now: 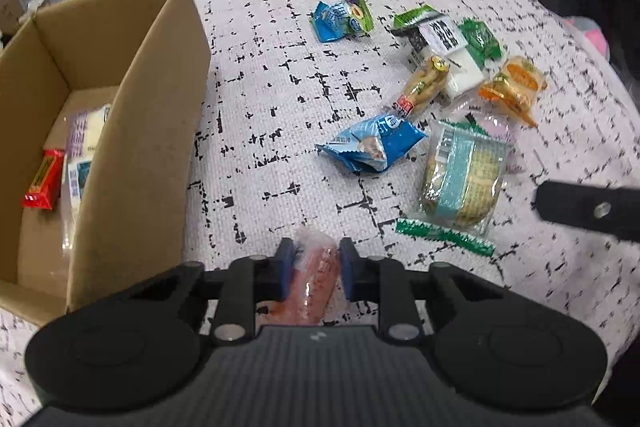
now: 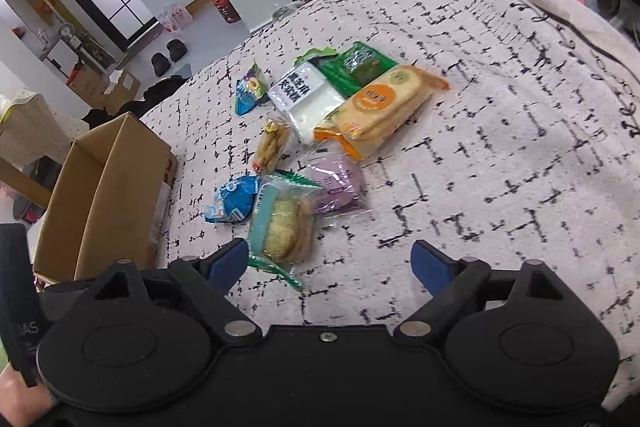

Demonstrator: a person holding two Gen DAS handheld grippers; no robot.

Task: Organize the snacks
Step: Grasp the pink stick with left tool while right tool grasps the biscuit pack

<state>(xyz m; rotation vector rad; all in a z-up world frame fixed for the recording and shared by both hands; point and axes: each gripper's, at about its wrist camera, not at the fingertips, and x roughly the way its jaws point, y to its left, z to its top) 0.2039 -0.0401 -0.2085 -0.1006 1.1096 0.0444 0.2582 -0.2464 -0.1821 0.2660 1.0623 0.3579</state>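
Pink sausage stick in clear wrap [image 1: 316, 279] pinched between the closed-in blue pads of the left gripper [image 1: 315, 269], above white cloth with black dashes [image 1: 280, 99]. Open brown cardboard box [image 1: 132, 99] to that gripper's left, red packet [image 1: 42, 185] and pale packs inside. Right gripper [image 2: 330, 265] spread wide, holding nothing. Just ahead of its left finger: clear green-edged pack of round biscuits [image 2: 282, 223], touching blue foil pouch [image 2: 234, 203] and purple bun pack [image 2: 336, 183]. Farther ahead: orange cracker pack [image 2: 380, 107].
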